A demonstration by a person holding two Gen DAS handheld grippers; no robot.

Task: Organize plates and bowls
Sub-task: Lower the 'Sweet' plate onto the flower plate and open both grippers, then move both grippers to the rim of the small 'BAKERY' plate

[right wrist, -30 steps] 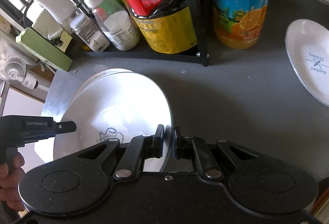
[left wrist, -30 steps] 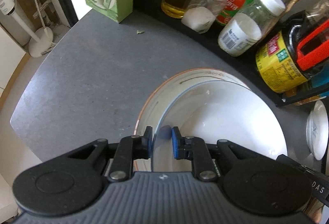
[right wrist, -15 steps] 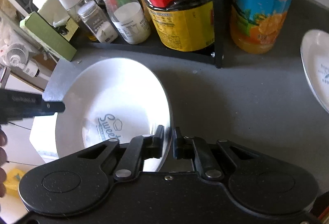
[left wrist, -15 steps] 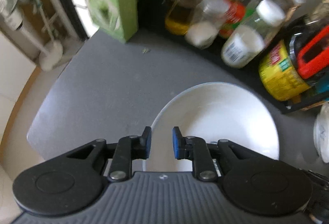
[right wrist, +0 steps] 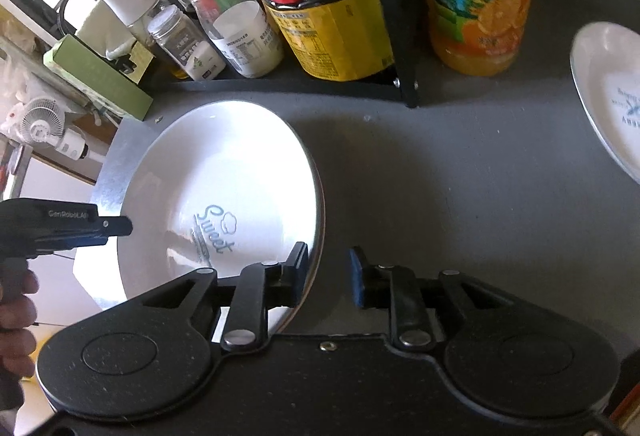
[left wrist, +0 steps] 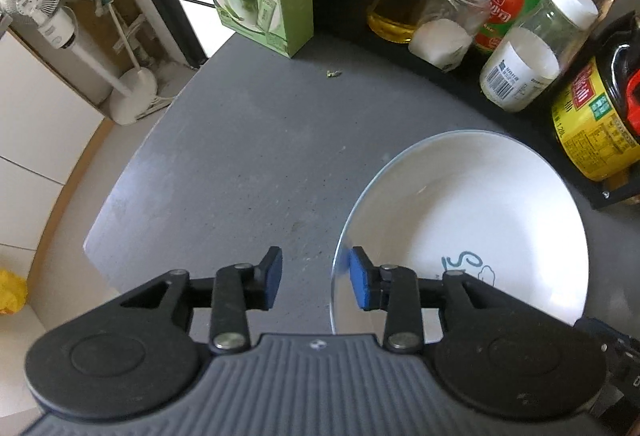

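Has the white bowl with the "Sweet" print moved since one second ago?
Yes. The white "Sweet" bowl was tilted above another dish; now it sits level, nearer the black shelf, both grippers open.

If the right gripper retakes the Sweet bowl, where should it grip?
Probably the thin rim of the bowl nearest the right gripper, one finger inside, one outside. The rim already sits between the open jaws, and the bowl is too wide to span.

one bowl [right wrist: 224,187], one plate [right wrist: 608,95], two claws [left wrist: 314,282]

small plate [right wrist: 612,95] cropped (right edge)
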